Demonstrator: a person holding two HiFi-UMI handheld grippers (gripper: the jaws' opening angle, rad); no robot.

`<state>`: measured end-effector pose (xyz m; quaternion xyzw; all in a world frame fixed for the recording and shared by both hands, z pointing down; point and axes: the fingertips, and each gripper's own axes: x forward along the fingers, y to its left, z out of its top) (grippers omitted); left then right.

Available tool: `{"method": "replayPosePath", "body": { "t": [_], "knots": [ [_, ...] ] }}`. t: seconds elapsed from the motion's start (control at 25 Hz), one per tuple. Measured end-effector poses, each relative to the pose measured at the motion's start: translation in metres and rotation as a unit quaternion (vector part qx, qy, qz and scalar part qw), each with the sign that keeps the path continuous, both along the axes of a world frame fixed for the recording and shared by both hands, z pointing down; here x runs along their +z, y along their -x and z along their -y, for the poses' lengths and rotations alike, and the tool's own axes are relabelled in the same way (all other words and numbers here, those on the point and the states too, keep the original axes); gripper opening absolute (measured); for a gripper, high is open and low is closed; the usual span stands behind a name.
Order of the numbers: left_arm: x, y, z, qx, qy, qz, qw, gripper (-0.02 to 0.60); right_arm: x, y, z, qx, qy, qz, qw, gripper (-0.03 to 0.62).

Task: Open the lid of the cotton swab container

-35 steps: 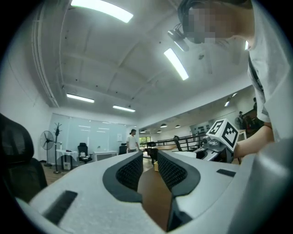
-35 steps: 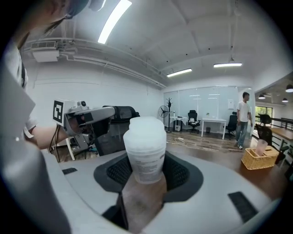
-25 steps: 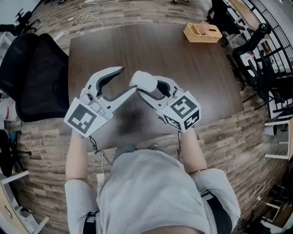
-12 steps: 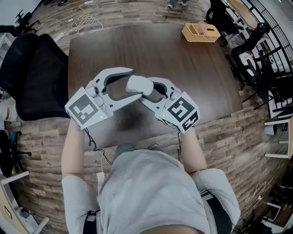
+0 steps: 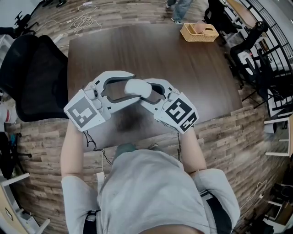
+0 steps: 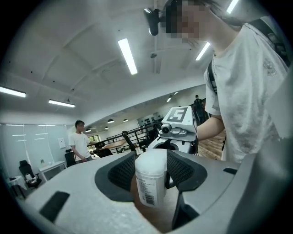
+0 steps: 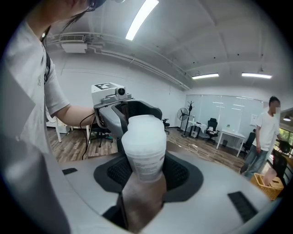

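A white cotton swab container [image 5: 137, 87] with a printed label hangs in the air above the dark wooden table [image 5: 160, 50], in front of the person's chest. My right gripper [image 5: 145, 92] is shut on its body; in the right gripper view the container [image 7: 143, 146] fills the gap between the dark pads. My left gripper [image 5: 132, 86] comes from the left with its jaws around the container's other end. They are closing, and I see no firm press. In the left gripper view the container [image 6: 151, 176] stands between the pads, with the right gripper's marker cube [image 6: 179, 116] behind it.
A wicker basket [image 5: 199, 32] stands at the table's far right corner. A black office chair [image 5: 32, 77] is left of the table. Someone's legs [image 5: 181, 9] show beyond the far edge, and a person [image 6: 80, 141] stands farther off in the room.
My left gripper has swung in from the left so that its jaws now span the container's end. Both grippers and the container have shifted slightly up and left.
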<state>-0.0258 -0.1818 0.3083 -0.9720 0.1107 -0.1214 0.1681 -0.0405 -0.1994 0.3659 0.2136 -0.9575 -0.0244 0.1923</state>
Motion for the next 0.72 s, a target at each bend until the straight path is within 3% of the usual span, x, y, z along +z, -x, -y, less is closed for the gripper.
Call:
{"method": "replayPosePath", "body": {
  "t": [0.24, 0.44, 0.72],
  "knots": [
    [-0.0016, 0.0029, -0.0025, 0.002, -0.027, 0.009, 0.9996, 0.215, 0.0002, 0.0043, 0.0001, 0.001, 0.003, -0.010, 1.000, 0.192],
    [-0.0010, 0.0022, -0.0052, 0.001, -0.068, 0.036, 0.9970, 0.212, 0.0041, 0.0015, 0.0004, 0.006, 0.035, 0.006, 0.999, 0.190],
    [-0.0021, 0.0104, -0.0034, -0.030, -0.069, 0.013, 0.9971, 0.212, 0.0017, 0.0023, 0.0045, 0.033, 0.021, 0.016, 0.999, 0.190]
  ]
}}
